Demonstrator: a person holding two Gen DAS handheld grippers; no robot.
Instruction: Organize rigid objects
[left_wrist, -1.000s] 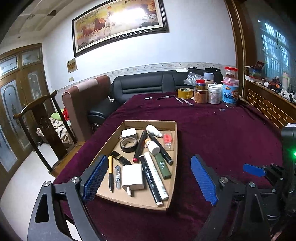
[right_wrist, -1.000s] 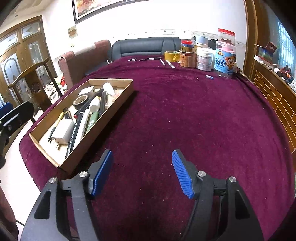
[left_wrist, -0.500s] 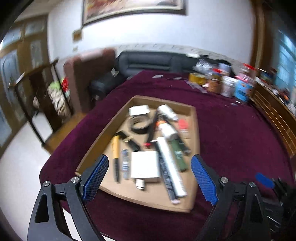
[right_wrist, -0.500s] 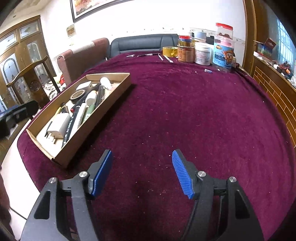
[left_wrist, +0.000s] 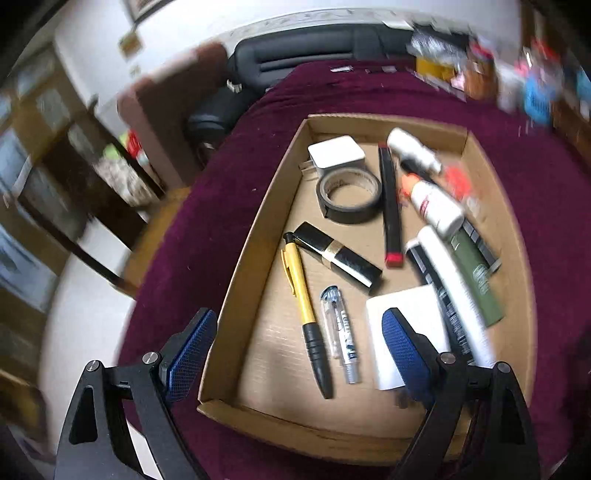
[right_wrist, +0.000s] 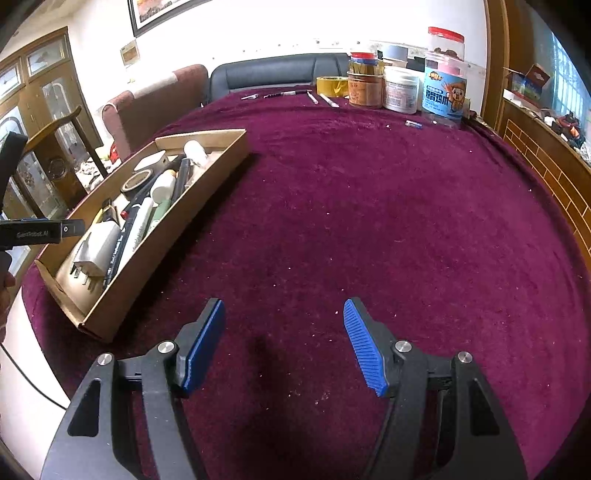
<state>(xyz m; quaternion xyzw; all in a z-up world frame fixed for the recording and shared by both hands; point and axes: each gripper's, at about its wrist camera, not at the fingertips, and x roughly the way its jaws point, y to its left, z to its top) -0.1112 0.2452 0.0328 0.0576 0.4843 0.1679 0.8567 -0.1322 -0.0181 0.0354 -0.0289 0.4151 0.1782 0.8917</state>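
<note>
I held my left gripper (left_wrist: 295, 349) spread and empty above the near end of the cardboard tray (left_wrist: 258, 236), to pick among its loose contents: a yellow pen (left_wrist: 301, 295), a clear pen (left_wrist: 340, 328), a matte tape roll (left_wrist: 349, 195). My right gripper (right_wrist: 282, 343) hung parted and empty over bare plush maroon cloth (right_wrist: 369, 221), likely reserved for laying items out.

Black tongs (right_wrist: 282, 341), blue ribbed pads (right_wrist: 364, 347), silver screws
</note>
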